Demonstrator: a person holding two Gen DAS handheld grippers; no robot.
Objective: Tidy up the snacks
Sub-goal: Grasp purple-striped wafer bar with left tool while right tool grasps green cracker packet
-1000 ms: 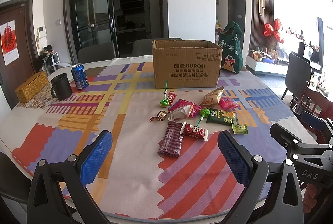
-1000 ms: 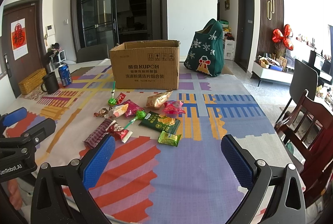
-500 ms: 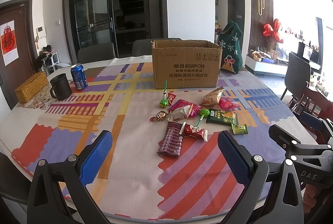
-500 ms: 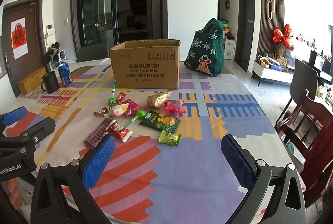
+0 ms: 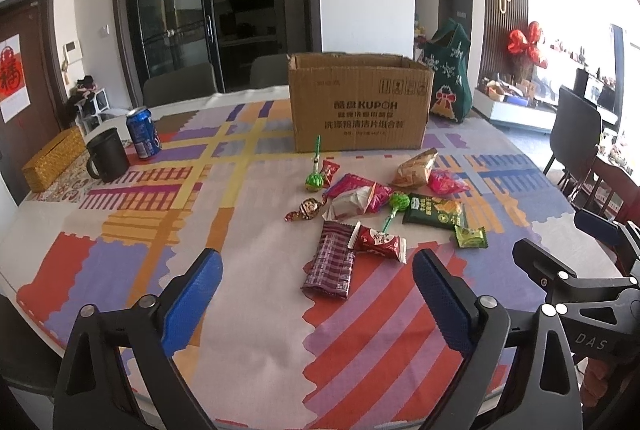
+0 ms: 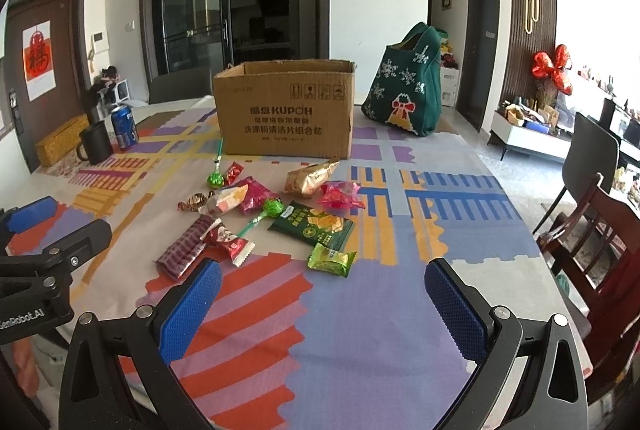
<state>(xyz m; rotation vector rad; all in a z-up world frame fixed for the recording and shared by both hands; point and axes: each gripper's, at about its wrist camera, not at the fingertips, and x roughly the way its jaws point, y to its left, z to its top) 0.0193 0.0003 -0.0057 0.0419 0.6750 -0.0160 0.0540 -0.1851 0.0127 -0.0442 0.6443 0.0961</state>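
Note:
Several wrapped snacks lie loose mid-table: a striped maroon bar (image 5: 330,264), a red candy pack (image 5: 378,240), a dark green chip packet (image 5: 434,215), a small green sachet (image 6: 331,259), two green lollipops (image 5: 313,181) and a gold packet (image 6: 310,179). An open cardboard box (image 5: 360,108) stands behind them. My left gripper (image 5: 316,294) is open and empty, just short of the maroon bar. My right gripper (image 6: 322,304) is open and empty, just short of the green sachet.
A black mug (image 5: 106,155), a blue can (image 5: 143,133) and a woven gold box (image 5: 54,159) stand at the far left. A green gift bag (image 6: 408,90) stands right of the box. Wooden chair (image 6: 596,230) at the right edge.
Both grippers stay open and have hardly moved. The snacks lie where they were.

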